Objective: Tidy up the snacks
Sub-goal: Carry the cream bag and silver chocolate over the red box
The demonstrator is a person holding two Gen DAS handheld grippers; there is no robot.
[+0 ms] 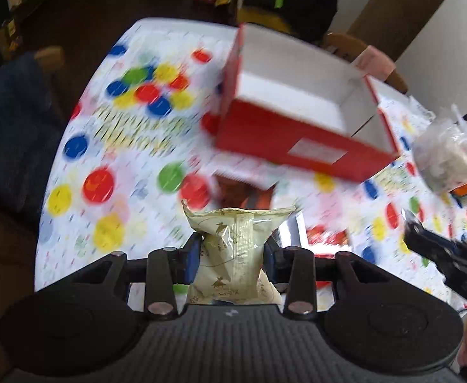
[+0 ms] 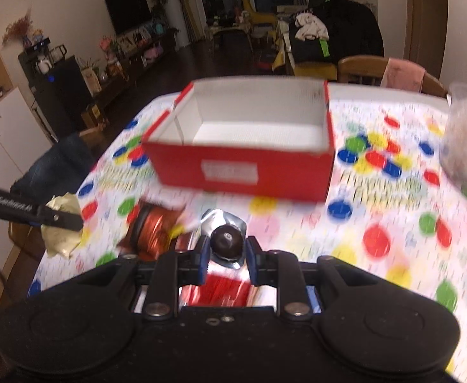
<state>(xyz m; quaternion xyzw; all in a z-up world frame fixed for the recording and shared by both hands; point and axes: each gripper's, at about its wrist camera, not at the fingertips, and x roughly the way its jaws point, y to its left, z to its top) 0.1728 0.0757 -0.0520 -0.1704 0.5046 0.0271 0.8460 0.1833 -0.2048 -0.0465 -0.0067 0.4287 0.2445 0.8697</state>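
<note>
The left gripper (image 1: 230,255) is clamped on a pale cream snack packet (image 1: 233,249), its blue pads pressed into the wrapper's sides; the packet's lower end is hidden behind the gripper body. From the right wrist view the same packet shows at the table's left edge, half covered by a black finger of that gripper.

The right gripper (image 2: 227,249) has its jaws closed tight on a silver-and-red wrapped snack (image 2: 225,239) with a dark round shape on its face — the print is too blurred to read, and the lower part of the wrapper is cut off by the gripper body.

A red box (image 2: 243,146) with a white inside stands open toward the far edge of the table (image 2: 393,271), which wears a white cloth with coloured dots. The box looks empty, though its near wall hides part of the floor. A pale label on that wall is unreadable.

Just left of the right gripper lies an orange-red foil packet (image 2: 152,233), smeared by motion blur. At the right edge a clear bag of whitish contents (image 2: 466,146) is partly out of frame; what it holds cannot be made out.

Both views are streaked, the tablecloth most of all.
</note>
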